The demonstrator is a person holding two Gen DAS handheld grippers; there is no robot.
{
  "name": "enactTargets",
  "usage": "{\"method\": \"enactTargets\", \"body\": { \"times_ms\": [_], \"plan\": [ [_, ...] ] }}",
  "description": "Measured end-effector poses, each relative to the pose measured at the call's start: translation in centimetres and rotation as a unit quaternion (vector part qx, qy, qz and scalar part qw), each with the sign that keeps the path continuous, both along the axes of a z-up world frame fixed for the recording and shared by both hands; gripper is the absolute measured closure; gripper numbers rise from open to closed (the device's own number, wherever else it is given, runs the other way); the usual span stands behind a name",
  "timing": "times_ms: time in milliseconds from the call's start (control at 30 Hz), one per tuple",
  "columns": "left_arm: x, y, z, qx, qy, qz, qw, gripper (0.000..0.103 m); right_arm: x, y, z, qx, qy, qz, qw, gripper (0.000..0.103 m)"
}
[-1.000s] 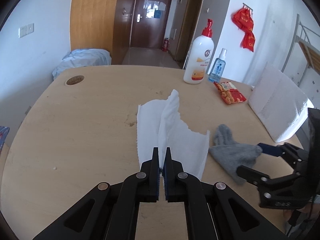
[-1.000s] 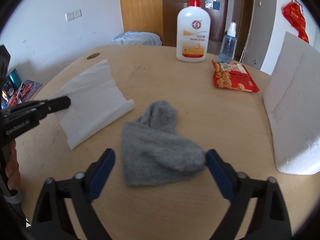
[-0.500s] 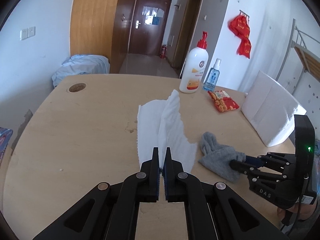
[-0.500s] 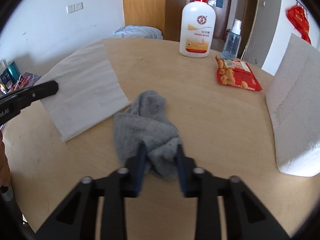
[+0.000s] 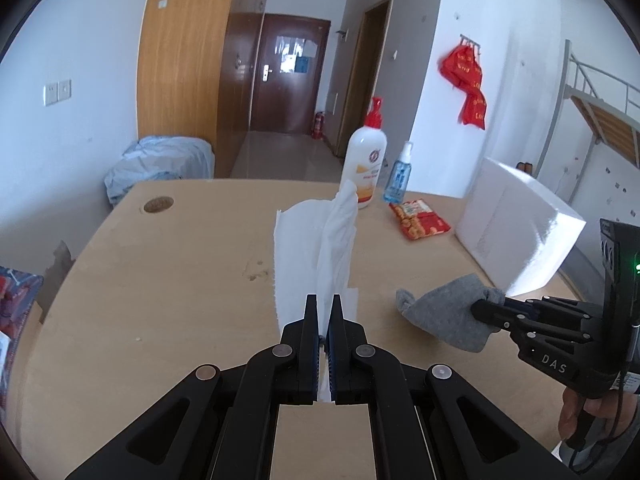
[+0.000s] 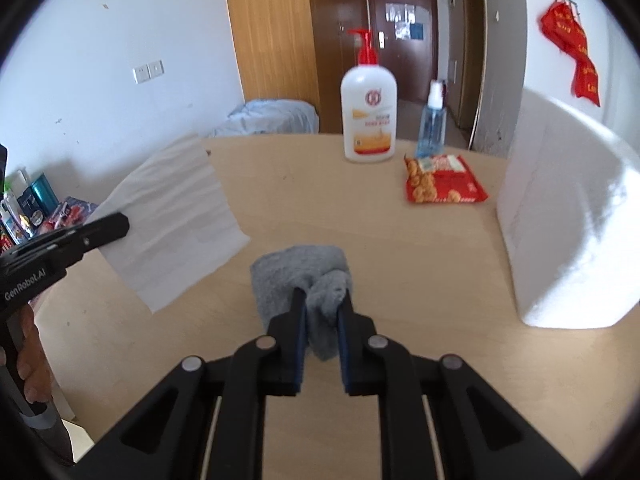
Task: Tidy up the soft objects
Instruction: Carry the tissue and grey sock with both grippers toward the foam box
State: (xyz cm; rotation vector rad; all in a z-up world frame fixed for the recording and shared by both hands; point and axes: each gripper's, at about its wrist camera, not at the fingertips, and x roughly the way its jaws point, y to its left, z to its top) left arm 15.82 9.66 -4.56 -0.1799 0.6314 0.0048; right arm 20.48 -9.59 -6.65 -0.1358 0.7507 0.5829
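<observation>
Left claw (image 5: 325, 312) is closed on the near edge of the tissue (image 5: 316, 240), which stands up in a fold between the fingers and trails forward over the desk (image 5: 160, 280). Right claw (image 6: 322, 308) is clamped on the sock (image 6: 298, 276), bunched between the pads; in the left view the sock hangs from the fingertips, apparently clear of the desk, though the angle leaves that uncertain.

Both soft items are in hand and neither is yet placed.

Risks noted:
- The tissue is thin and held by one edge only. A quick pull or a drag across the desk could tear it or slip it free.
- The sock is gripped through a loose bunch, so part of it may slide out if swung.
- The foam block (image 6: 568, 220), snack packet (image 6: 444, 180) and lotion bottle (image 6: 370, 108) stand near; a wide sweep could knock the bottle over.
</observation>
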Motion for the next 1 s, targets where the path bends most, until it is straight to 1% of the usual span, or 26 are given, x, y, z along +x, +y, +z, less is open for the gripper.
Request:
{"method": "enactTargets", "body": {
  "times_ms": [267, 533, 667, 833, 1000],
  "plan": [
    [-3.4, -0.8, 2.9, 0.008, -0.04, 0.001, 0.9992, 0.1, -3.1, -1.6, 3.0, 0.025, -0.04, -0.004, 0.999, 0.086],
    [-7.3, -2.3, 6.0, 0.018, -0.082, -0.003, 0.9964, 0.1, -7.2, -3.8, 6.4, 0.055, -0.088, -0.009, 0.995, 0.086],
    [-8.9, -3.0, 7.1, 0.022, -0.098, -0.005, 0.9949, 0.1, -9.1, -5.0, 7.7, 0.07, -0.11, -0.012, 0.991, 0.086],
    [-11.2, -3.8, 8.6, 0.025, -0.126, -0.001, 0.9918, 0.1, -11.2, -5.9, 9.0, 0.075, -0.145, -0.015, 0.987, 0.086],
    [-13.4, -4.4, 9.9, 0.029, -0.151, 0.001, 0.9881, 0.1, -13.5, -6.7, 10.4, 0.087, -0.18, -0.013, 0.98, 0.086]
  ]
}}
